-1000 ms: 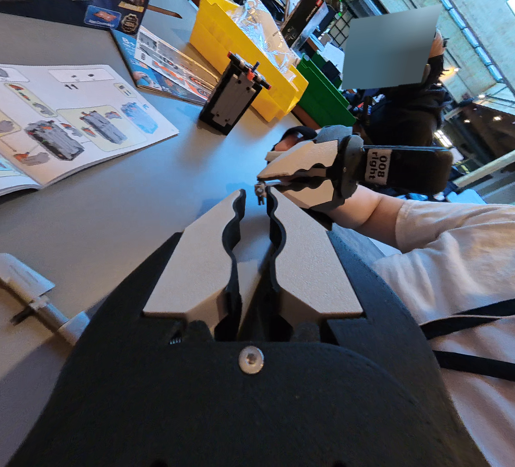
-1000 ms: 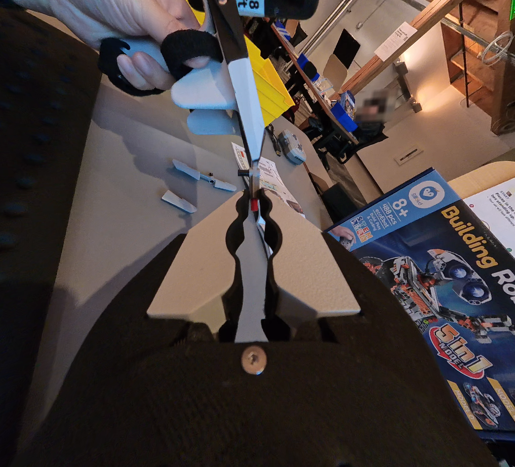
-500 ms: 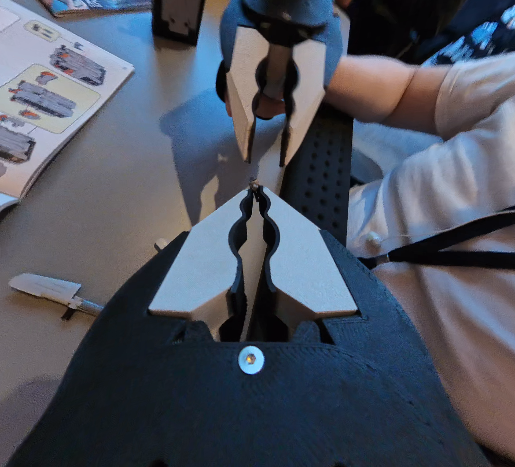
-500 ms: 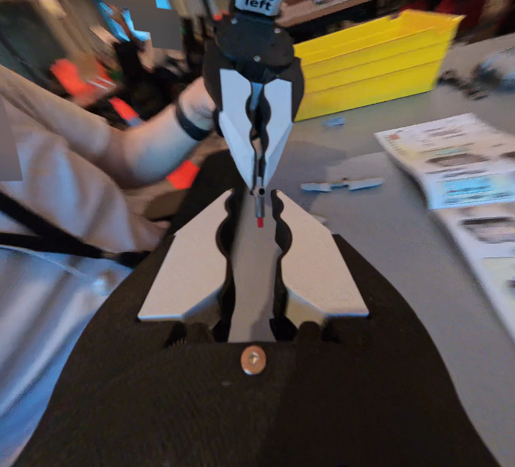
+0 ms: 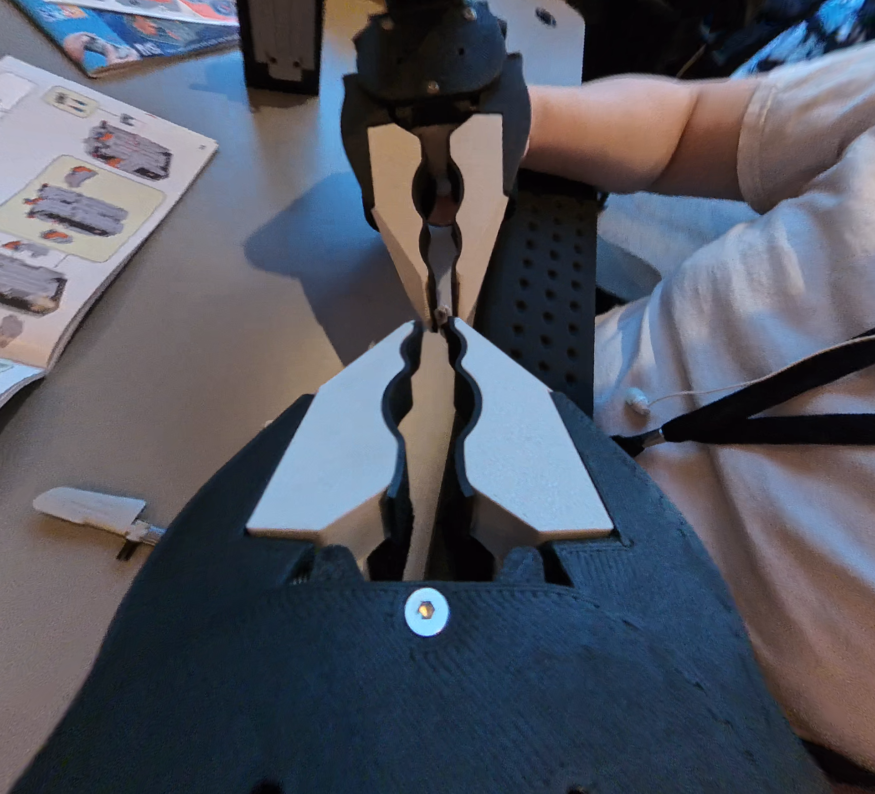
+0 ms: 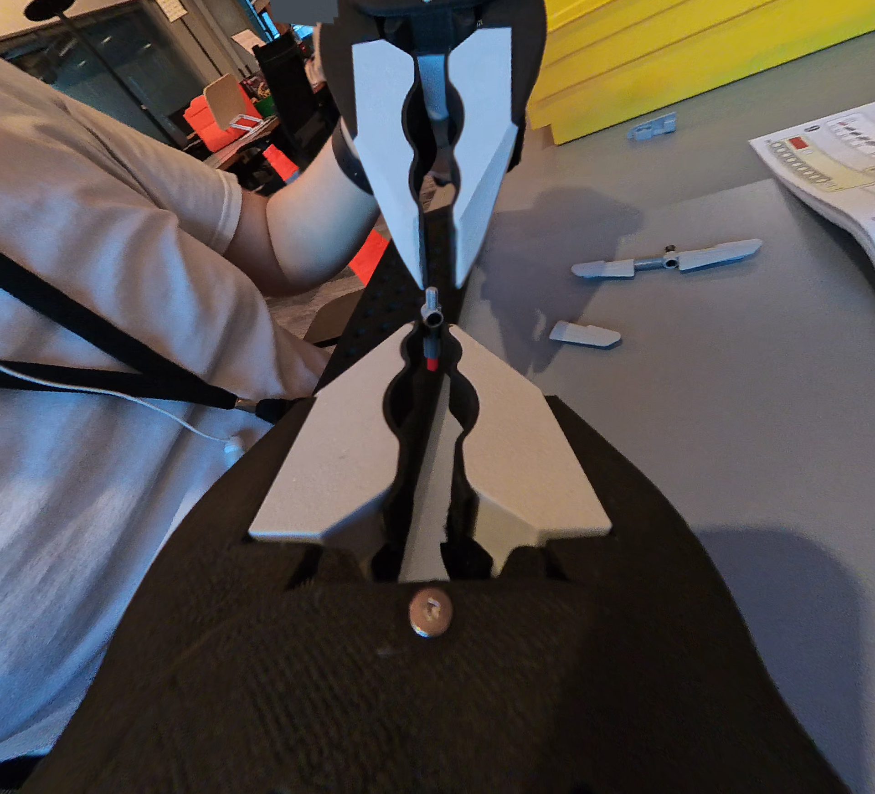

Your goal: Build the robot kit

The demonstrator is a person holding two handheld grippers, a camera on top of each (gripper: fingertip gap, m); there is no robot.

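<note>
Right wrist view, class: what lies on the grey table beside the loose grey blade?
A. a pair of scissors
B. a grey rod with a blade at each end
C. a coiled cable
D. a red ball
B: the grey rod with a blade at each end lies just beyond the loose grey blade on the table.

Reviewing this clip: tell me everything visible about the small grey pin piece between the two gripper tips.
The small grey pin piece looks like plastic: a thin grey axle with a hollow round connector at mid-length and a red end. It hangs above the grey table, running lengthwise between the facing grippers. The right gripper clamps its red-tipped end; the left gripper meets its far end, though whether it grips there is unclear.
</note>
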